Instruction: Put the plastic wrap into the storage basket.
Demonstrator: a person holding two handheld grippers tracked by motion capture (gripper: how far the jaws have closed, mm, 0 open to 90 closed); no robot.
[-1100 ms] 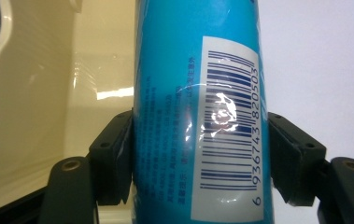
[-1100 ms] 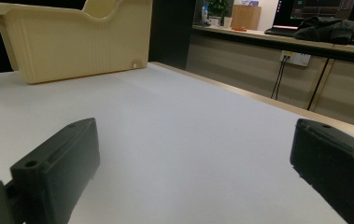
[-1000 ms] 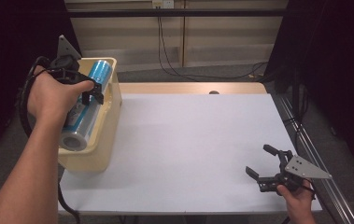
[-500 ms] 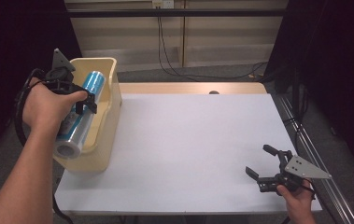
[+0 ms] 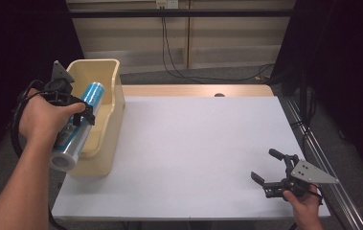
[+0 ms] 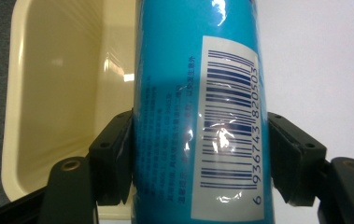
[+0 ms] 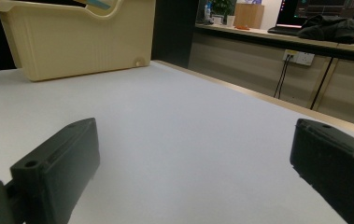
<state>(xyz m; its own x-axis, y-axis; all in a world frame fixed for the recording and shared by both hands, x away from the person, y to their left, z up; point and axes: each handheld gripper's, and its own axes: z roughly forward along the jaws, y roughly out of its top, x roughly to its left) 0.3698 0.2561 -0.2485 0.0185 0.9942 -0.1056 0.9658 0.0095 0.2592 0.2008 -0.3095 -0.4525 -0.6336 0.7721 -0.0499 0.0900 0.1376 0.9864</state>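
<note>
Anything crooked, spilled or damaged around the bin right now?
Nothing spilled or damaged. The blue roll, clamped in the left gripper, lies tilted over the cream bin, its near end sticking out past the rim.

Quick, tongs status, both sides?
Left tongs: shut on the blue roll, above the cream bin.
Right tongs: open, nothing between them.

This looks like a lab or test room set up inside an office. A plain white table (image 5: 198, 153) stands between black curtains (image 5: 342, 72), with cables (image 5: 174, 52) running down from a wall socket (image 5: 166, 4) behind it. Past the table runs a long counter (image 7: 277, 35) with a monitor (image 7: 333, 9), a cardboard box (image 7: 248, 15), a potted plant (image 7: 222, 6) and more sockets below.
</note>
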